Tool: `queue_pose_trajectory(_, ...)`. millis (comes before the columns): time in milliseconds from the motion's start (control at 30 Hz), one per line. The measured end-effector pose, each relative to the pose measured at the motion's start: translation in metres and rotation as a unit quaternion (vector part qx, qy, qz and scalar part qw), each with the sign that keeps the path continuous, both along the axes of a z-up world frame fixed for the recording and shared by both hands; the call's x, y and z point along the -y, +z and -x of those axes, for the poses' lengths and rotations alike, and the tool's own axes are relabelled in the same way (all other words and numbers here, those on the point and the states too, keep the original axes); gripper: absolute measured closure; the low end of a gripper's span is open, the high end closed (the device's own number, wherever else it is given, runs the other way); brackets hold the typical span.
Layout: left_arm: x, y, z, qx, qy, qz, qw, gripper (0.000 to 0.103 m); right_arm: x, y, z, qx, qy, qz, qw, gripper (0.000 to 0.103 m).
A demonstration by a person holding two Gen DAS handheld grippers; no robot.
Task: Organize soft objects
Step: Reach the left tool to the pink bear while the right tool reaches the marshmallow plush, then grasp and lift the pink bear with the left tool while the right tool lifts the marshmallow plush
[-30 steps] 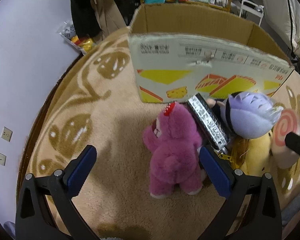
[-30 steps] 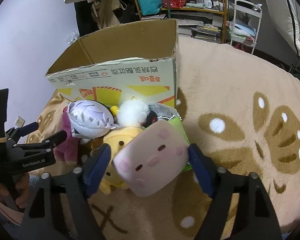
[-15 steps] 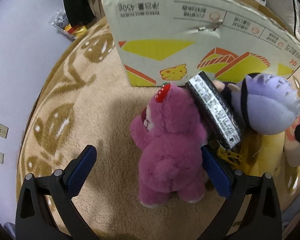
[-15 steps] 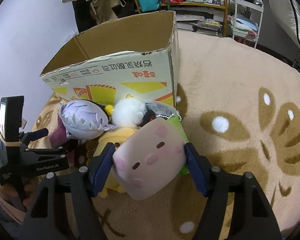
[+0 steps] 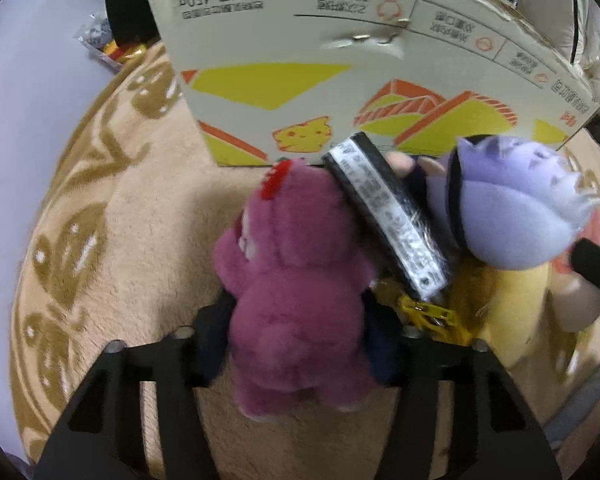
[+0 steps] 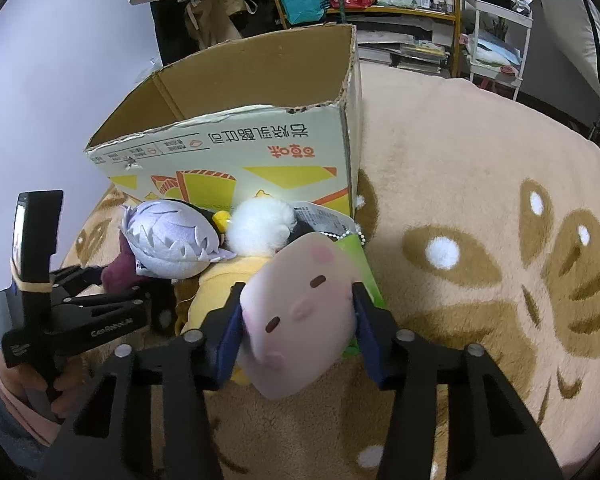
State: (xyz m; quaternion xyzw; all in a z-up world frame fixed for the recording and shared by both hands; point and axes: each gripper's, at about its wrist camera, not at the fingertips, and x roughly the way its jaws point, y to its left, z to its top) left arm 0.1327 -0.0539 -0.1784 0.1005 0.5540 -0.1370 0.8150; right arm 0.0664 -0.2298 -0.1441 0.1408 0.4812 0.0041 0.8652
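Observation:
My left gripper (image 5: 296, 336) is shut on a magenta plush bear (image 5: 296, 280) that stands on the rug in front of the open cardboard box (image 5: 340, 80). My right gripper (image 6: 296, 328) is shut on a pale pink pig-face cushion (image 6: 300, 312). Beside the bear lie a black barcoded packet (image 5: 388, 216), a purple-haired plush doll (image 5: 512, 208) and a yellow plush (image 5: 500, 308). In the right wrist view the box (image 6: 260, 152) stands behind the pile, with the purple doll (image 6: 176, 240), a white pompom plush (image 6: 260, 224) and the yellow plush (image 6: 216, 292).
A beige rug with brown leaf patterns (image 6: 480, 240) covers the floor. The left gripper's handle (image 6: 60, 312) shows at the lower left of the right wrist view. Shelves and a white cart (image 6: 496, 32) stand at the back. A green packet (image 6: 360, 264) lies under the pig cushion.
Both grippers have closed: the left onto the magenta bear, the right onto the pig cushion. The left gripper has moved forward toward the box.

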Motion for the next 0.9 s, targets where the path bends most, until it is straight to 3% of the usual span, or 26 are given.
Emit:
queue_pose_trajectory(200, -0.005, 0.007, -0.001, 0.0, 0.016, 0.006, 0.9998, 0.056, -0.004, 0.003, 0.002, 0.004, 0.0, 0.008, 1.0, 0.061)
queue_pose_trajectory(433, -0.022, 0.027, -0.001, 0.036, 0.043, 0.013, 0.9984, 0.056, -0.003, 0.013, 0.008, 0.031, -0.003, 0.011, 0.999, 0.064)
queue_pose_trajectory(667, -0.034, 0.06, 0.023, 0.097, 0.052, 0.017, 0.9938, 0.056, -0.011, 0.045, 0.024, 0.105, -0.012, 0.053, 0.993, 0.066)
queue_pose_trajectory(900, -0.047, 0.103, 0.053, 0.2, 0.058, 0.031, 0.9777, 0.055, -0.014, 0.082, 0.047, 0.187, -0.043, 0.101, 0.976, 0.066)
